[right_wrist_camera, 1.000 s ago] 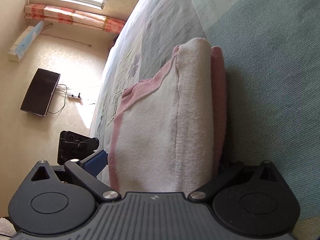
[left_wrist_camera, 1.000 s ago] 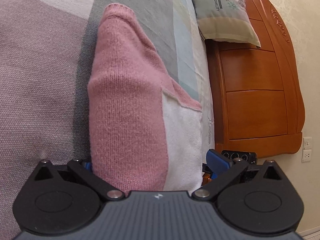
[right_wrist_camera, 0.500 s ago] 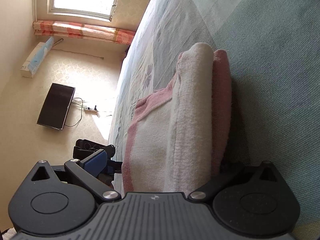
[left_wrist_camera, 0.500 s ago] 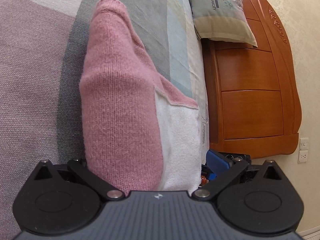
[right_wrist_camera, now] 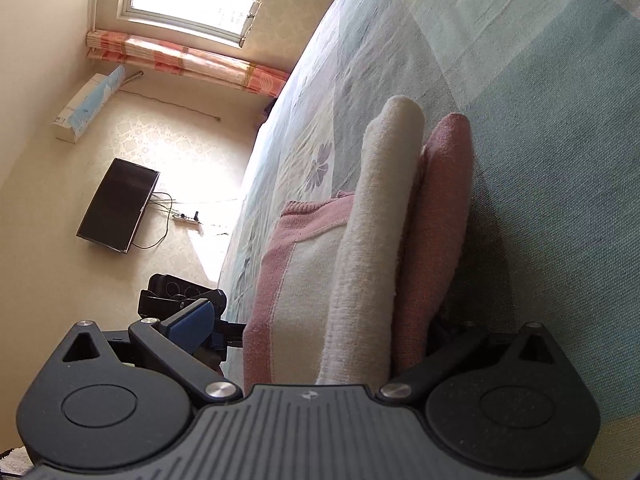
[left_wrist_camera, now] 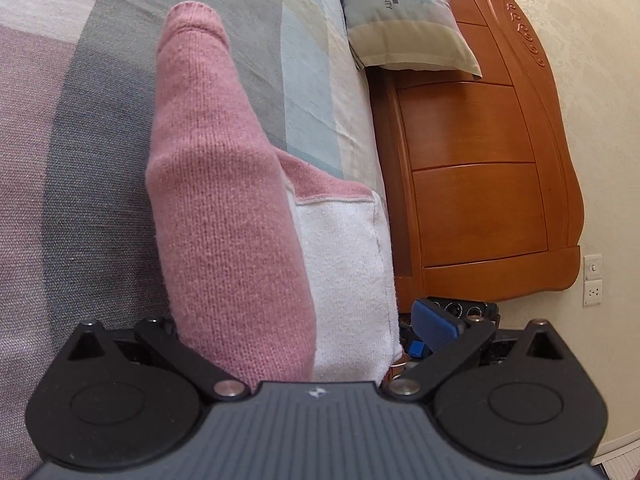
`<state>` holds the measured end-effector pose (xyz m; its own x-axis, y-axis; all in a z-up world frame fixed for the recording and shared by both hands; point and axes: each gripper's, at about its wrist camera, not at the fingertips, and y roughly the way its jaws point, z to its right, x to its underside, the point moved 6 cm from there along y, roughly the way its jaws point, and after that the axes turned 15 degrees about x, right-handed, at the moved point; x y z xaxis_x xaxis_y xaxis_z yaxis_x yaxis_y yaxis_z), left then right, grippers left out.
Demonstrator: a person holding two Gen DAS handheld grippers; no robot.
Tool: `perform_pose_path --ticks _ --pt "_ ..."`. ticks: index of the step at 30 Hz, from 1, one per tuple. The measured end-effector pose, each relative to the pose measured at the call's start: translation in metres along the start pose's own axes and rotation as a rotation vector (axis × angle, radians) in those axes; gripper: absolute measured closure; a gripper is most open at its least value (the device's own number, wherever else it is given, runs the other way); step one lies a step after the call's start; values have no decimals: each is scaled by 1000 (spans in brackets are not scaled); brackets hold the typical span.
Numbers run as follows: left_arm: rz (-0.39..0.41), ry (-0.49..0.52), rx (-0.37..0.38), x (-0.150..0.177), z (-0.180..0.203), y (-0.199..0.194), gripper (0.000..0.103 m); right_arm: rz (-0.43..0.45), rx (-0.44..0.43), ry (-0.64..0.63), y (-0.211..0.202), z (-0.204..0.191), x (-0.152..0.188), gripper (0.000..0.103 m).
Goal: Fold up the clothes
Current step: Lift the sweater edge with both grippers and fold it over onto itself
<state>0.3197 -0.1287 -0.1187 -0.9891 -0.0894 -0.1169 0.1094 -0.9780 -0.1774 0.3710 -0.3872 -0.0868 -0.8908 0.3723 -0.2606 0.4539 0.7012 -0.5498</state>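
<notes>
The left gripper (left_wrist_camera: 304,344) has its jaws spread wide around a folded pink-and-white knit sweater (left_wrist_camera: 232,216), whose near end fills the gap. Its left fingertip is hidden by the knit, so a firm grip is only probable. The sweater stands off the patchwork bedspread (left_wrist_camera: 100,128), pink fold on the left, white panel on the right. Further right, a pillow (left_wrist_camera: 400,12) leans on an orange wooden headboard (left_wrist_camera: 480,184).

In the right wrist view, a dark television (right_wrist_camera: 118,204) sits at far left. The right gripper (right_wrist_camera: 316,332) is likewise wide open around the sweater's (right_wrist_camera: 372,240) white and pink folds. The bedspread (right_wrist_camera: 540,160) lies to the right.
</notes>
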Motion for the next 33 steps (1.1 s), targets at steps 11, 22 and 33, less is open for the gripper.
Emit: perform_pose_path --ticks 11,22,33 --pt "-74 65 55 -15 33 77 2 99 44 -13 -61 28 -25 0" --pt "-159 98 175 -42 50 208 2 279 142 26 -152 102 -94 0" --pt "-156 145 148 -49 37 259 2 358 235 135 -190 181 -147 0"
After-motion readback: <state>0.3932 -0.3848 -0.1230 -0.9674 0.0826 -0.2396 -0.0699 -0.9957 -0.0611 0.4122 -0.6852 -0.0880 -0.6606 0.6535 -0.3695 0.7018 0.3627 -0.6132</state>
